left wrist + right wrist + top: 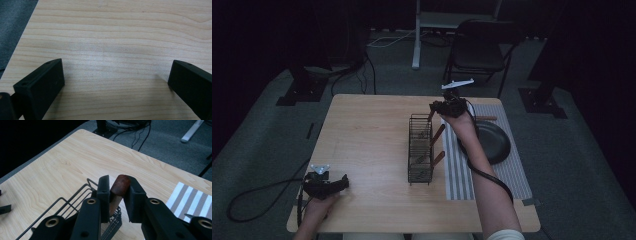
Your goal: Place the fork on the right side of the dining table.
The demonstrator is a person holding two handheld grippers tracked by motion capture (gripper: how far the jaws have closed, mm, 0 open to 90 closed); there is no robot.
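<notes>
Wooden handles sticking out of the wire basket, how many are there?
3, all leaning toward the striped mat: the far handle is between the right tongs, the middle handle and the near handle stand free. Others may be hidden inside the wire basket.

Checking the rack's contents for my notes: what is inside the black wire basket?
Three wooden handles lean out of the wire basket; the right gripper is shut on the farthest wooden handle. Their lower ends are hidden by the mesh.

place: dim recording lab — evidence: floor cables (362, 75), stand bases (297, 92), folding chair (479, 50)
</notes>
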